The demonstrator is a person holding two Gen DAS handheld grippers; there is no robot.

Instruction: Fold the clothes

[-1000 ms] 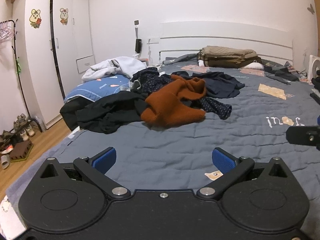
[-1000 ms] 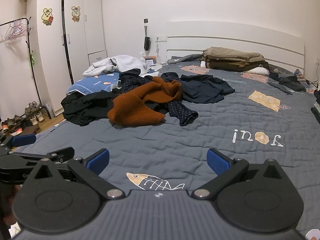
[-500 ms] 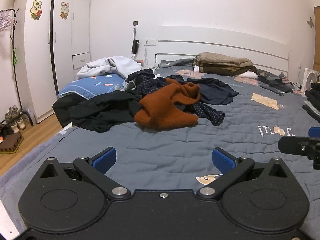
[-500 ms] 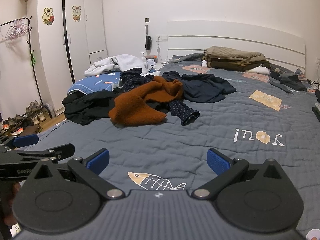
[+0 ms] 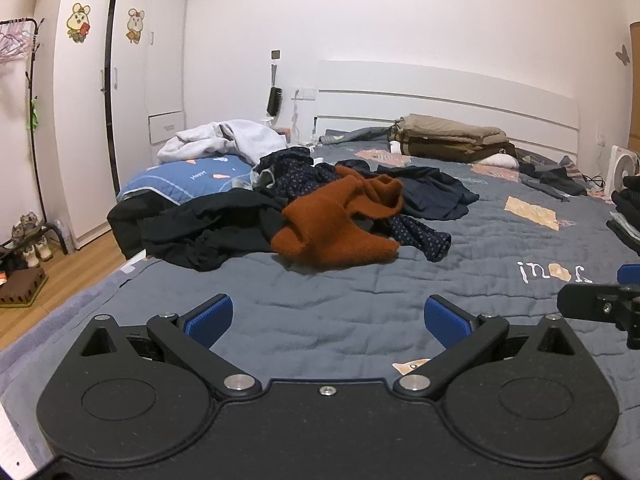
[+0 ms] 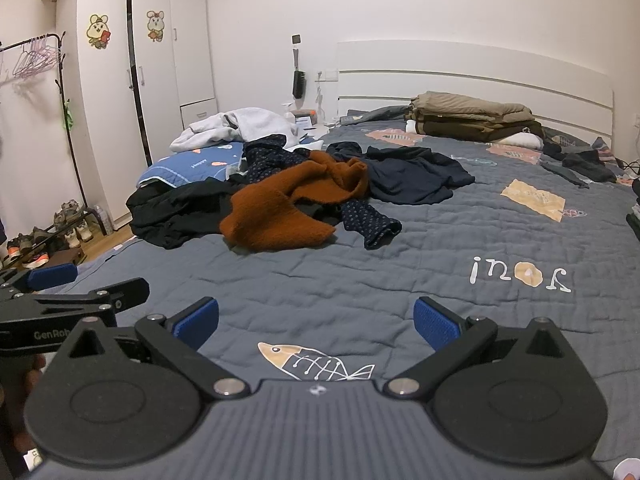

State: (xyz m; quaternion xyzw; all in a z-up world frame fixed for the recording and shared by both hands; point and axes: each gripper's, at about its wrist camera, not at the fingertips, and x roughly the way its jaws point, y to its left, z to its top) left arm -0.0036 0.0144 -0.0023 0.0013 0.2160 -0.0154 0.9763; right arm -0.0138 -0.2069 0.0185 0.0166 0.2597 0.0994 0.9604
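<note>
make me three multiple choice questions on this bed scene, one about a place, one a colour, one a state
1. Where does the folded stack of tan and brown clothes lie?
A. by the headboard
B. on the floor
C. on the shoe rack

2. What colour is the fuzzy sweater on top of the unfolded pile?
A. white
B. rust orange
C. green

3. How do the left hand-held gripper and right hand-held gripper stand?
A. both open and empty
B. both shut on cloth
C. one open, one shut

Answers:
1 A, the stack sits at the far end of the bed, against the white headboard.
2 B, it is rust orange among dark clothes.
3 A, blue pads stand wide apart over bare quilt.
</note>
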